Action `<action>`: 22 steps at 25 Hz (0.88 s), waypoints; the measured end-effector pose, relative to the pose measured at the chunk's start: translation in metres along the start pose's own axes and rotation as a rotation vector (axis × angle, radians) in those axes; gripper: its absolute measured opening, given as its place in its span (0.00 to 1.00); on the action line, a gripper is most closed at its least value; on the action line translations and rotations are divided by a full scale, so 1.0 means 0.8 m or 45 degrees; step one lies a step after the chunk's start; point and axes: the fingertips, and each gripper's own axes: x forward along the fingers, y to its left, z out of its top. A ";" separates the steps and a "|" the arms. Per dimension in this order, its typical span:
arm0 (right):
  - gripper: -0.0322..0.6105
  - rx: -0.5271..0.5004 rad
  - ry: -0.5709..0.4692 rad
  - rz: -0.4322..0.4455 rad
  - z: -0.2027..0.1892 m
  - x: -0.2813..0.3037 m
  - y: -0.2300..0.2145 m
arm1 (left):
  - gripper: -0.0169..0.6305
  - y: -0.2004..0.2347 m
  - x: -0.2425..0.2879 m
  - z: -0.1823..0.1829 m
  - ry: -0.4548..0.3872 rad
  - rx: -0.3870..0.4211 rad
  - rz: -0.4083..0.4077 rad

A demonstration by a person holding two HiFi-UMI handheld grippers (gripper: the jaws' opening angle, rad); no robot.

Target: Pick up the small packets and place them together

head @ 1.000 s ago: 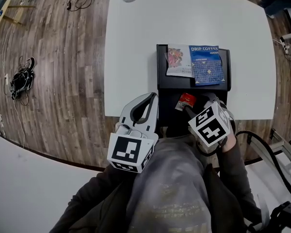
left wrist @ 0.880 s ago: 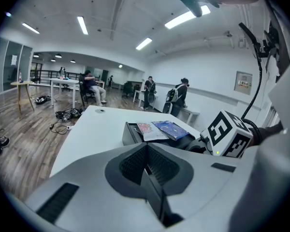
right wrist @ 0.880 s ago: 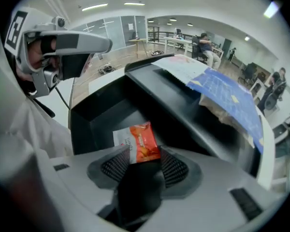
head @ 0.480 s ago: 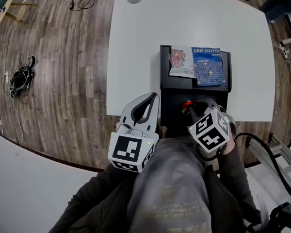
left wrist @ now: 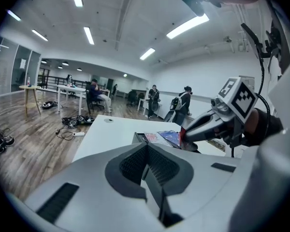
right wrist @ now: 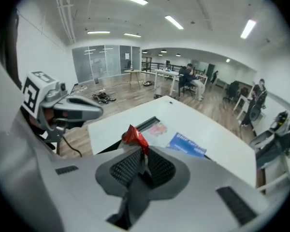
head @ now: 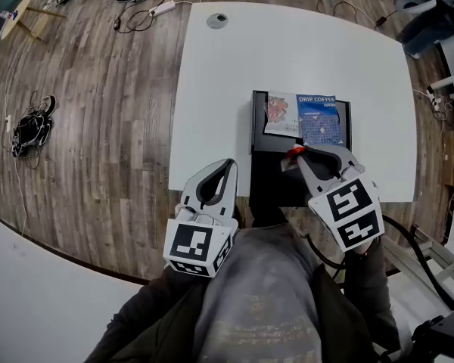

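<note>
R tongs (head: 296,154) have just been closing & are now clamped on the small crumpled red foil packet (head: 293,151), pinched by its lower edge. 1 s ago the packet lay low, at the 6 o'clock side of the black rectangular tray (head: 259,141). Now it is raised & held at 7 o'clock of the flat blue drip-coffee packet (head: 318,119). The flat pink-and-white packet (head: 281,112) is seen at the blue one's 9 o'clock, touching it. L tongs (head: 225,166) are pressed together, empty, at 9 o'clock of R tongs, by the near edge of the white worktop (head: 227,74); their place is little changed.
</note>
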 end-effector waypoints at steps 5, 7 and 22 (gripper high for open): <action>0.12 -0.057 0.088 -0.120 0.018 0.032 -0.053 | 0.03 0.021 -0.005 0.002 -0.006 -0.034 0.083; 0.12 -0.074 0.107 -0.130 0.024 0.043 -0.062 | 0.03 0.029 -0.004 0.002 -0.002 -0.049 0.112; 0.15 -0.064 0.193 -0.151 0.009 0.063 -0.107 | 0.03 0.033 0.021 -0.006 0.041 -0.094 0.142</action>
